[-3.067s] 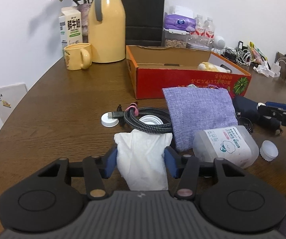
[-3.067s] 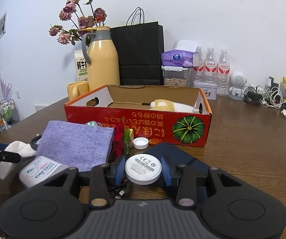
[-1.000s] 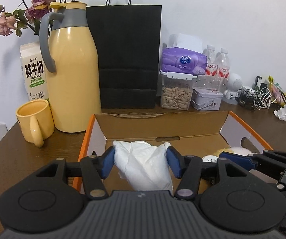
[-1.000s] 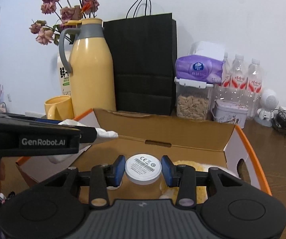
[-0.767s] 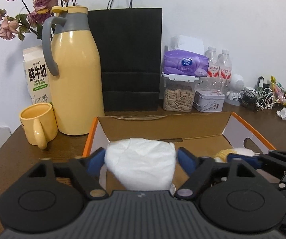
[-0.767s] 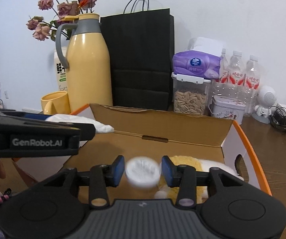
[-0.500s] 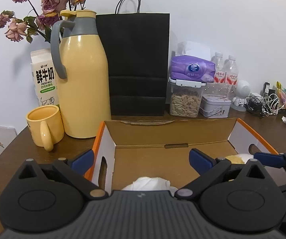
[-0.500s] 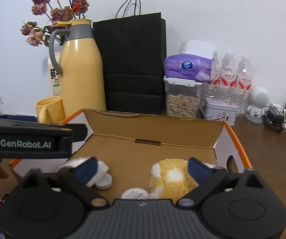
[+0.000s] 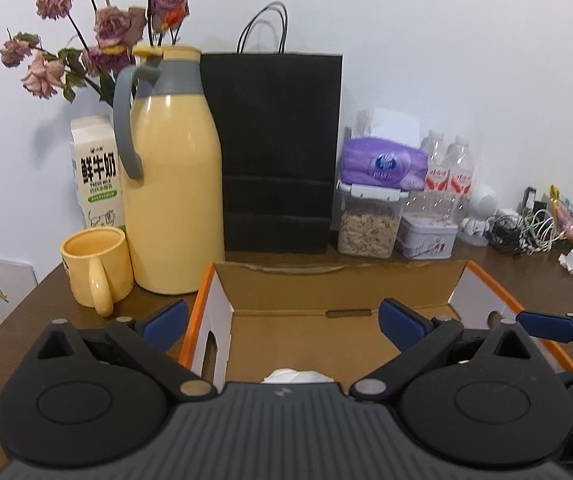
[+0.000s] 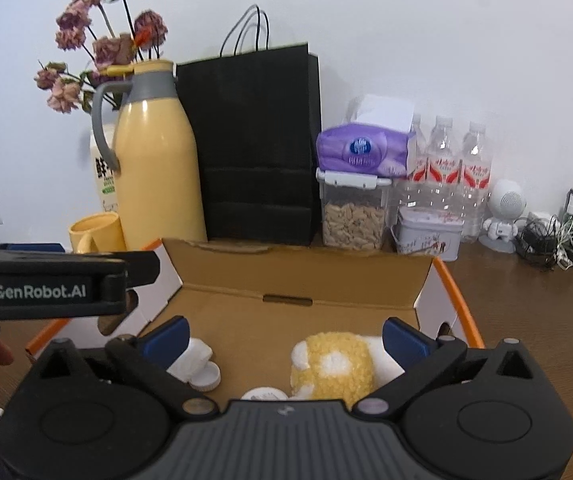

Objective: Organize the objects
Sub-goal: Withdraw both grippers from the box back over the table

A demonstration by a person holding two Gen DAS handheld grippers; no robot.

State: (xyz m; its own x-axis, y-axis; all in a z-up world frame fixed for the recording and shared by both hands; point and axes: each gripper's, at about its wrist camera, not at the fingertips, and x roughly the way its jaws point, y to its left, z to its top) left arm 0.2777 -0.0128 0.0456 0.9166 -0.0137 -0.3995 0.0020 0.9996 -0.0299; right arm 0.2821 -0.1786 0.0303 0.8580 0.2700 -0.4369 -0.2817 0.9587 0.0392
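Grippers first, nearest the cameras: the left gripper (image 9: 282, 318) and the right gripper (image 10: 284, 338) both stand spread wide with nothing between their blue pads, poised over the open cardboard box (image 10: 298, 280) that sits toward the near edge of the worktop (image 9: 26, 320).

Below them, on the box floor, lie the task's things. The white cloth bundle (image 10: 190, 358) rests at the left end, soft and crumpled; only its top (image 9: 296, 376) peeks above the gripper body in the left wrist view. A white bottle cap (image 10: 206, 378) lies touching it. A flat white round disc (image 10: 264, 394) lies near the middle, just beside the fuzzy yellow and white plush toy (image 10: 332, 364), which fills the right end.

Risk from here, as I judge it: the two grippers hang close together over a narrow box, so pulling out carelessly could knock one against the other, or catch a spread finger on the orange-edged box wall (image 9: 200, 320) and drag the light box across the worktop. The far flap stands up and could snag too.

Beyond the box, toward the far edge, a yellow mug (image 9: 96, 270), a tall yellow thermos (image 9: 170, 196) and a black paper bag (image 9: 276, 152) stand close enough to be toppled if the box shoves back
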